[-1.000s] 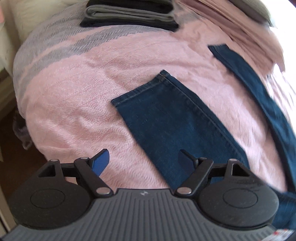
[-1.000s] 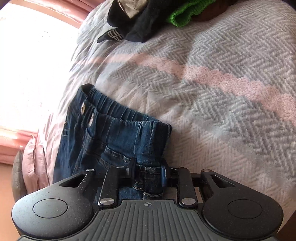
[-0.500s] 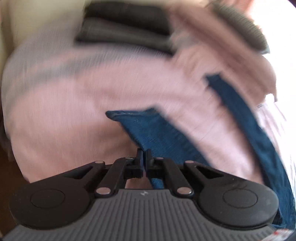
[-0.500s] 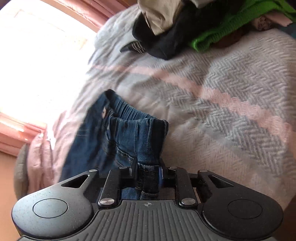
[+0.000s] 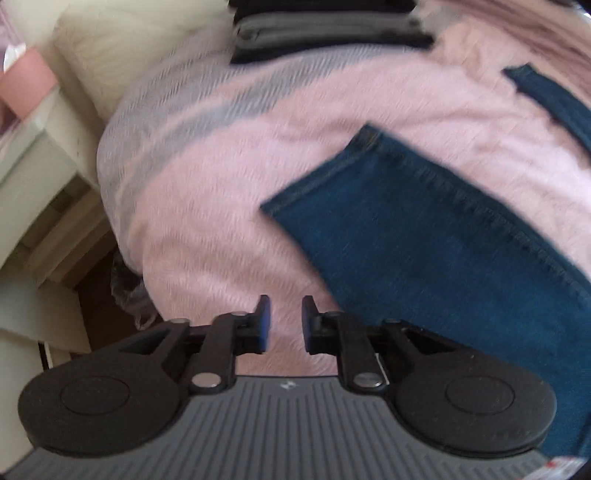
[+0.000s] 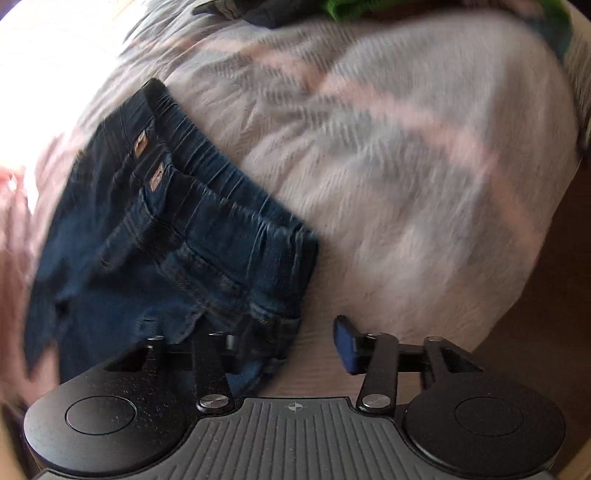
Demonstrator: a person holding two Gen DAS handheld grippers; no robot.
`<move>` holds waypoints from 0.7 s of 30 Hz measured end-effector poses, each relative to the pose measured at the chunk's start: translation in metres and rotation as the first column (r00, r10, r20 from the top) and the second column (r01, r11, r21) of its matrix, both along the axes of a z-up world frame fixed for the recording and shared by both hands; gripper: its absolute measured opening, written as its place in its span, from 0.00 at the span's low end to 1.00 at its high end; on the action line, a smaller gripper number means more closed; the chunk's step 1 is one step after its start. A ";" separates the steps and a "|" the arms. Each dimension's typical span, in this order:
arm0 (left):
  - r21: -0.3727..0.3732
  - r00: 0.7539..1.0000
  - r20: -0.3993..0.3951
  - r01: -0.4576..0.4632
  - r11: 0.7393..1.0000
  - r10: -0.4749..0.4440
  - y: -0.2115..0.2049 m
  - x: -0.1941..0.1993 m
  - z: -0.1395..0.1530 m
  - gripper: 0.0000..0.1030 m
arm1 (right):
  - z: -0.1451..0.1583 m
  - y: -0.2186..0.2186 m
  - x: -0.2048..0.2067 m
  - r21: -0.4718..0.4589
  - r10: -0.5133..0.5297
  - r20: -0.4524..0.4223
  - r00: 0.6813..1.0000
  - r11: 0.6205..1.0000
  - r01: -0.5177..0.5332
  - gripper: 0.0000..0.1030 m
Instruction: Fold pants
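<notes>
Dark blue jeans lie on a pink and grey bedspread. In the left wrist view one leg point(image 5: 443, 258) stretches from its hem at the middle down to the right, and the other leg point(image 5: 546, 96) lies at the top right. My left gripper point(image 5: 286, 321) hovers over bare bedspread just left of the near leg. Its jaws are opening, a narrow gap with nothing between them. In the right wrist view the elastic waistband point(image 6: 229, 221) lies bunched on the bed. My right gripper point(image 6: 295, 339) is opening. The waistband corner is at its left finger, and the right pad point(image 6: 345, 345) stands clear of the denim.
A stack of folded dark and grey clothes point(image 5: 325, 33) sits at the far end of the bed. White furniture point(image 5: 33, 155) and floor lie past the bed's left edge. A loose heap with a green garment point(image 6: 347, 9) is at the top; brown floor point(image 6: 554, 295) at right.
My left gripper went from wide open to shut by the near leg's edge, then parted a little. My right gripper let go of the waistband, which now rests on the bed.
</notes>
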State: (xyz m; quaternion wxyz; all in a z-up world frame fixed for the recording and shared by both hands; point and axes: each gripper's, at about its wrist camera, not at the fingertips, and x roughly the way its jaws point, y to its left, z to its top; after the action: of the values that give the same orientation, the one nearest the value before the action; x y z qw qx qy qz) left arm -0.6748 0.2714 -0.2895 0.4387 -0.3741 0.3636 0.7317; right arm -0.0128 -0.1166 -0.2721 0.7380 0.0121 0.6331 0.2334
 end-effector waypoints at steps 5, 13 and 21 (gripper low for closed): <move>0.087 0.980 -0.007 0.197 0.976 -0.197 0.016 0.046 0.023 0.33 | 0.044 0.044 -0.015 -0.114 0.234 0.332 0.914 0.972 -0.207 0.46; 0.030 0.947 0.048 0.318 0.948 -0.319 0.043 0.097 -0.003 0.34 | 0.025 0.133 0.016 0.050 0.331 0.365 0.870 0.926 -0.373 0.46; -0.008 0.952 0.051 0.303 0.953 -0.303 0.064 0.100 -0.014 0.34 | -0.005 0.176 0.080 0.196 0.317 0.330 0.889 0.898 -0.393 0.46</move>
State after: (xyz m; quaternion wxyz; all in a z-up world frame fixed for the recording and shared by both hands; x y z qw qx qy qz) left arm -0.5751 0.3356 -0.3036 0.5515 -0.3352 0.4116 0.6435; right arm 0.0668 0.0595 -0.2768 0.7590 -0.0436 0.4734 0.4448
